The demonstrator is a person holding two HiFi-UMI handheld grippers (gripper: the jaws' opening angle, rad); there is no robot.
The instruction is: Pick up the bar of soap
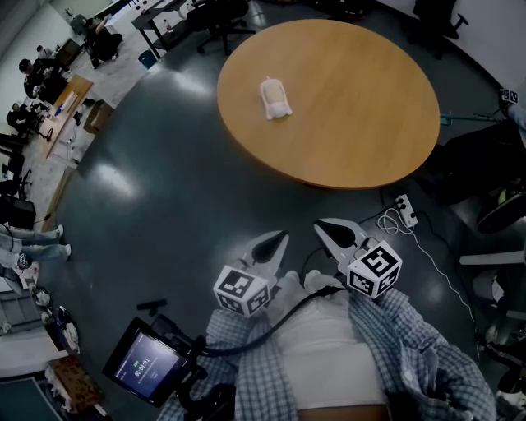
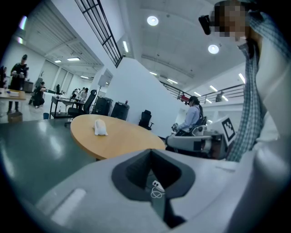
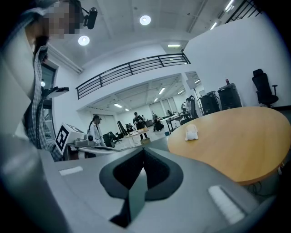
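Note:
The bar of soap (image 1: 275, 97) is a pale, rounded lump lying on the left part of a round wooden table (image 1: 362, 123). Both grippers hang close to the person's body, well short of the table and over the dark floor. My left gripper (image 1: 279, 239) is shut with nothing in it, its jaws pressed together (image 2: 151, 151). My right gripper (image 1: 324, 227) is likewise shut and empty (image 3: 143, 151). In the left gripper view the soap (image 2: 100, 127) shows far ahead on the table (image 2: 127, 139). The right gripper view has the soap (image 3: 191, 132) up ahead to the right.
A white power strip (image 1: 404, 211) with a trailing cable lies on the floor by the table's near edge. A small screen (image 1: 149, 362) sits low at the left of the person. Office chairs (image 1: 222, 20) stand beyond the table; people and desks are far left.

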